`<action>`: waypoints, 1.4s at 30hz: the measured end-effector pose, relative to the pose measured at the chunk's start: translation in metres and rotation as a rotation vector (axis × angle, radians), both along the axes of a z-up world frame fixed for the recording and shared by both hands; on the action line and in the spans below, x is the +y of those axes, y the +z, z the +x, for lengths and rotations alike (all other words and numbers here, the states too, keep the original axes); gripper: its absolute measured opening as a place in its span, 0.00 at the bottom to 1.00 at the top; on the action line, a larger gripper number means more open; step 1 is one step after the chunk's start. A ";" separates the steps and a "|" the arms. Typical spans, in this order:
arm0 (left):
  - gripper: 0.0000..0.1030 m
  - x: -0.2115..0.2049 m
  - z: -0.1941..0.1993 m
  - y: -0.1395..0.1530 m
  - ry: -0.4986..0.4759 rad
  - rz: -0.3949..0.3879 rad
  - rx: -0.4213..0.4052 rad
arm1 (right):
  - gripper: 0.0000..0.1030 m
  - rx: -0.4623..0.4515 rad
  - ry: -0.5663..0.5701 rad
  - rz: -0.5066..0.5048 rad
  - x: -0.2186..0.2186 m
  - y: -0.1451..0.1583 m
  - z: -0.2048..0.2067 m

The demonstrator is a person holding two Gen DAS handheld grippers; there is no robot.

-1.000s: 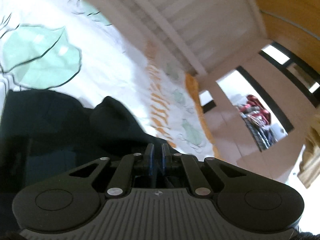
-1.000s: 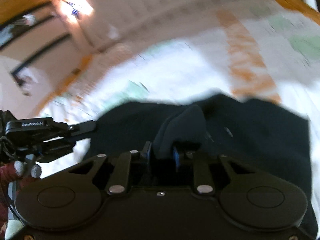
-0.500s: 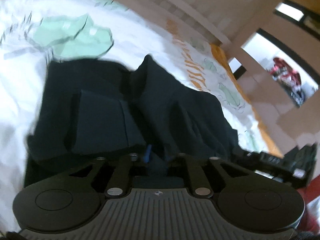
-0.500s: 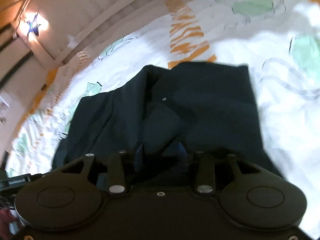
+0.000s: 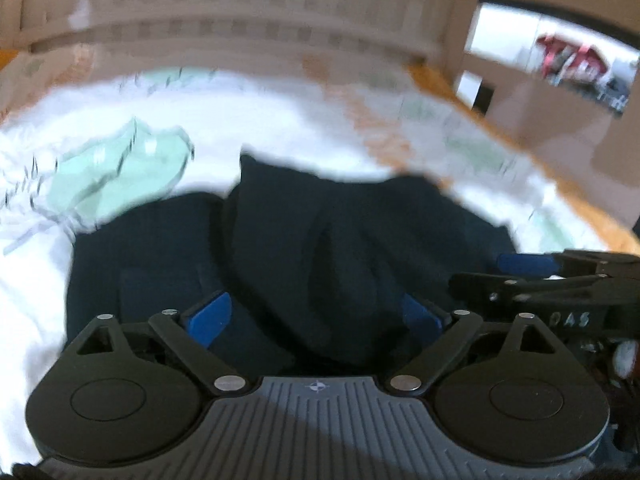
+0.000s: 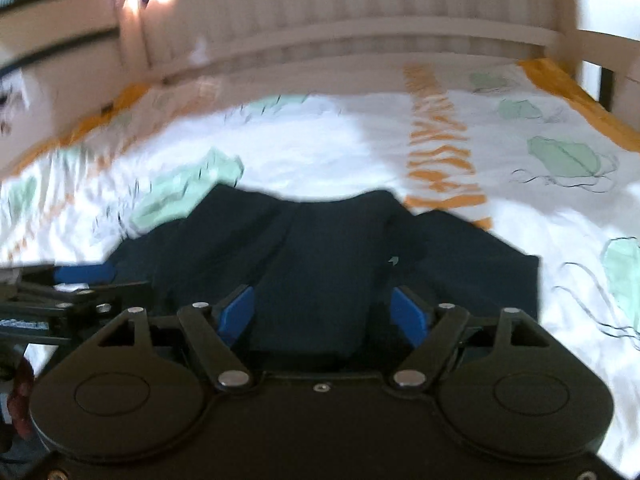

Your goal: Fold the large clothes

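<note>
A dark navy garment [image 5: 320, 240] lies folded in layers on the bed, and it also shows in the right wrist view [image 6: 328, 256]. My left gripper [image 5: 316, 316] is open, its blue pads [image 5: 208, 316] spread wide over the near edge of the cloth. My right gripper [image 6: 324, 312] is open too, its blue pads [image 6: 236, 312] apart above the garment's near fold. Each gripper shows at the side of the other's view: the right one [image 5: 532, 268] and the left one [image 6: 80, 276]. Neither holds cloth.
The bed has a white sheet [image 6: 360, 152] with green leaf and orange stripe prints and an orange border [image 6: 580, 92]. A slatted wooden headboard [image 5: 248, 24] stands at the far end. A doorway [image 5: 552, 52] shows at the right.
Both grippers were shut on the dark garment and carried it over; now both have opened and let it go. The garment lies folded on the bed.
</note>
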State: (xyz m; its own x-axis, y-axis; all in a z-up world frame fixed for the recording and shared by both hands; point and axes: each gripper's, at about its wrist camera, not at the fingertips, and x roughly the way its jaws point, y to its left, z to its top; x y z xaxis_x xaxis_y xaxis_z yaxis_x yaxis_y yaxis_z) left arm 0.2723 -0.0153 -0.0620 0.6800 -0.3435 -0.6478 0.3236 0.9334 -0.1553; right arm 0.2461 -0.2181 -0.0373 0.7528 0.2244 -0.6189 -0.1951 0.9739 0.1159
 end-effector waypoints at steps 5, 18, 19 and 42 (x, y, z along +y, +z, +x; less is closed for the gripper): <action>0.91 0.002 -0.009 -0.029 -0.022 0.052 0.008 | 0.76 0.040 0.013 -0.084 0.008 -0.037 -0.008; 0.92 0.024 -0.033 0.013 0.016 -0.048 -0.080 | 0.77 0.023 -0.009 0.052 -0.020 -0.011 -0.034; 0.92 0.029 -0.040 0.021 0.020 -0.053 -0.102 | 0.78 0.015 -0.014 0.065 -0.024 -0.006 -0.041; 1.00 0.114 -0.164 0.062 0.093 -0.075 -0.098 | 0.99 0.128 -0.137 0.099 -0.100 0.024 -0.191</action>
State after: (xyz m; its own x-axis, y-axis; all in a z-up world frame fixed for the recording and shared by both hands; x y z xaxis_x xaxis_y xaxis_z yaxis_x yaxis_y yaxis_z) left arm 0.1079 0.0984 0.0004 0.7699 -0.3214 -0.5513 0.2537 0.9469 -0.1976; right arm 0.0547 -0.3177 -0.0132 0.6973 0.1894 -0.6913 -0.0390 0.9731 0.2272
